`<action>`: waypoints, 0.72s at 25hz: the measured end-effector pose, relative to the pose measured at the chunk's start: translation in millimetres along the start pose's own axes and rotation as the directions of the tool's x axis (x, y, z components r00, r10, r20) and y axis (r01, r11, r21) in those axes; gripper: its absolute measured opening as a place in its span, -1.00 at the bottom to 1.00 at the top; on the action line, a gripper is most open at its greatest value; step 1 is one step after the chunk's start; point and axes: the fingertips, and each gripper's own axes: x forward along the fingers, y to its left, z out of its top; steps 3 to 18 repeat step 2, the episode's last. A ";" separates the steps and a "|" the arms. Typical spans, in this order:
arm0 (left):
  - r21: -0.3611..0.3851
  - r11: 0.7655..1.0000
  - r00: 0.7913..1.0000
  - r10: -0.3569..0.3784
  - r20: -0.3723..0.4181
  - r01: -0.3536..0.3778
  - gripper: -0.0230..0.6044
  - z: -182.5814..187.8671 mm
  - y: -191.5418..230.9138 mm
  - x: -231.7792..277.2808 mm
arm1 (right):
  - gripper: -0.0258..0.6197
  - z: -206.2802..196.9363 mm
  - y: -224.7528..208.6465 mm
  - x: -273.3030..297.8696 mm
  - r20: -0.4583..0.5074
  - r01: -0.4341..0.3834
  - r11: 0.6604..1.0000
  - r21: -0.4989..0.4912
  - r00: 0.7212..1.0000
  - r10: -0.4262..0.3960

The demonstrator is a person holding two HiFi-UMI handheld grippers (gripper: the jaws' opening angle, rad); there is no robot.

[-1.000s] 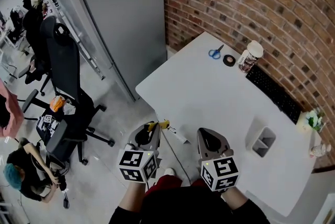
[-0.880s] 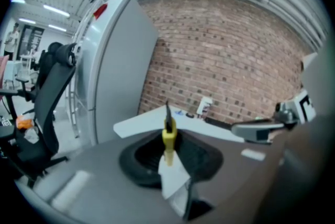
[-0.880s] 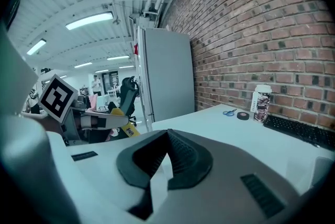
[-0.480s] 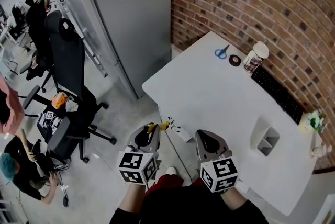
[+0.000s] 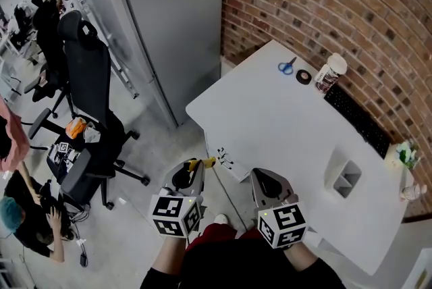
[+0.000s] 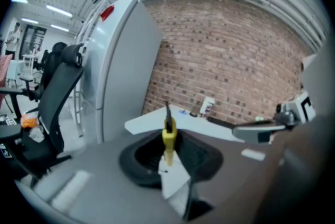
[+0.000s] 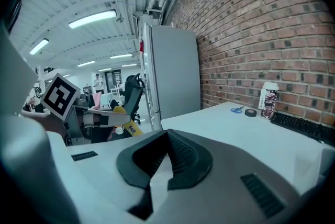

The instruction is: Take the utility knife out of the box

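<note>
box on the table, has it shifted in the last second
No. The box sits in the same spot on the table, just as near the keyboard as before.

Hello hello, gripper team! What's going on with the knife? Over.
Left gripper shut on the yellow utility knife. Right gripper shut, empty. Knife is out of the box, which sits on the table ahead. Nothing in the way.

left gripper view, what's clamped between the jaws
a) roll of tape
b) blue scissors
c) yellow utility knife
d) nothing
C: the left gripper has its jaws closed on the yellow utility knife, which stands upright between them with its dark tip pointing up.
</note>
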 end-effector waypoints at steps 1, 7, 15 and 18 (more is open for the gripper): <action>0.000 1.000 1.000 0.001 -0.002 -0.001 -0.73 -1.2 0.8 -1.1 | -0.90 -1.4 1.0 -0.5 -0.002 0.000 1.000 0.001 1.000 0.000; -0.001 1.000 1.000 0.002 -0.004 -0.002 -0.73 -2.5 1.6 -2.2 | -0.90 -2.8 2.0 -1.1 -0.004 0.001 1.000 0.001 1.000 -0.001; -0.001 1.000 1.000 0.002 -0.004 -0.002 -0.73 -2.5 1.6 -2.2 | -0.90 -2.8 2.0 -1.1 -0.004 0.001 1.000 0.001 1.000 -0.001; -0.001 1.000 1.000 0.002 -0.004 -0.002 -0.73 -2.5 1.6 -2.2 | -0.90 -2.8 2.0 -1.1 -0.004 0.001 1.000 0.001 1.000 -0.001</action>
